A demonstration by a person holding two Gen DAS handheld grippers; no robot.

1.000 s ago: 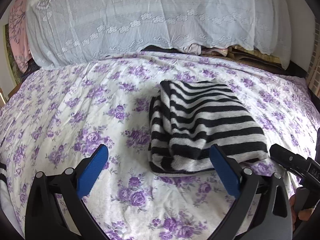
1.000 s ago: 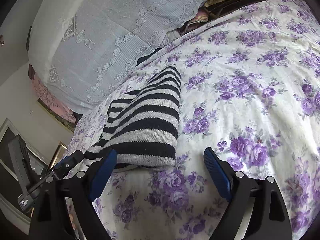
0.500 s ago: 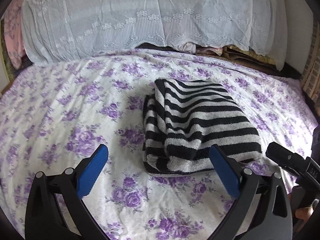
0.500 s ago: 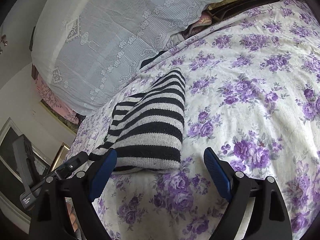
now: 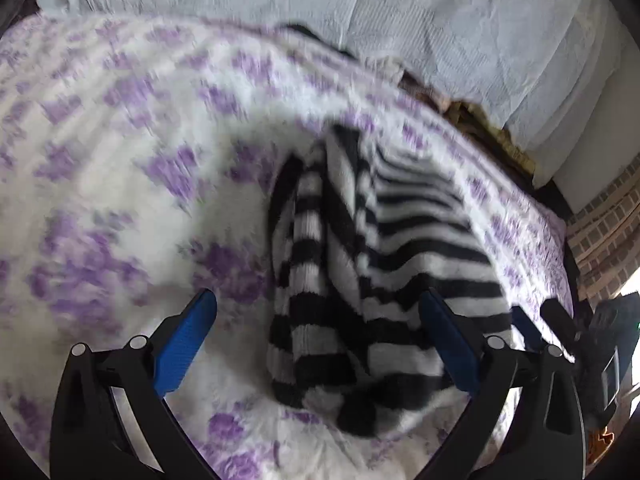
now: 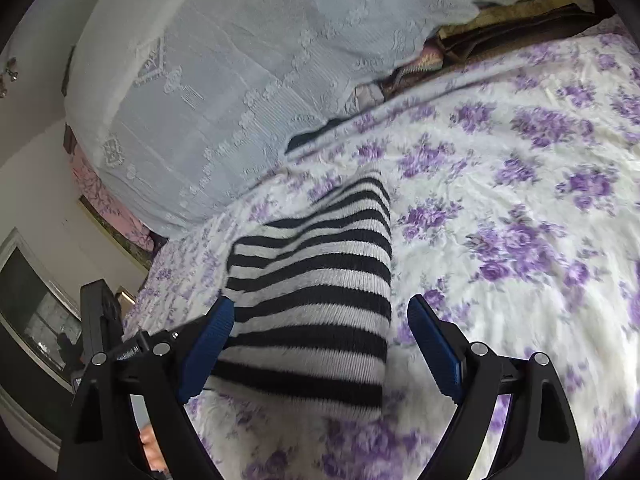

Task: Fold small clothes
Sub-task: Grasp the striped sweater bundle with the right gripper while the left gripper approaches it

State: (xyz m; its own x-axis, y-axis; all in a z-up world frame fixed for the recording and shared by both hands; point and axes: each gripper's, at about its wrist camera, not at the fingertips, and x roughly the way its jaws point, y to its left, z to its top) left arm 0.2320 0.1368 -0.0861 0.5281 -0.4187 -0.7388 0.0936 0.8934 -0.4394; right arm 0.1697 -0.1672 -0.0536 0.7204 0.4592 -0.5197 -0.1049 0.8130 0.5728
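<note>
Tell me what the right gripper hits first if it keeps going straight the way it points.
Most likely the folded striped garment: its near end lies between the open right gripper fingers, on the floral bedsheet. Depth is uncertain.

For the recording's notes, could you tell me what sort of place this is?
Most likely a bedroom: the striped garment lies on a floral bedsheet, and a lace cloth covers a pile at the far edge.

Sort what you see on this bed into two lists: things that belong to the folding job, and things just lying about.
Belongs to the job:
striped jumper, already folded
left tongs, open
right tongs, open

Just lying about:
flowered bedsheet
white lace cover
pile of fabrics under the cover
brick wall
</note>
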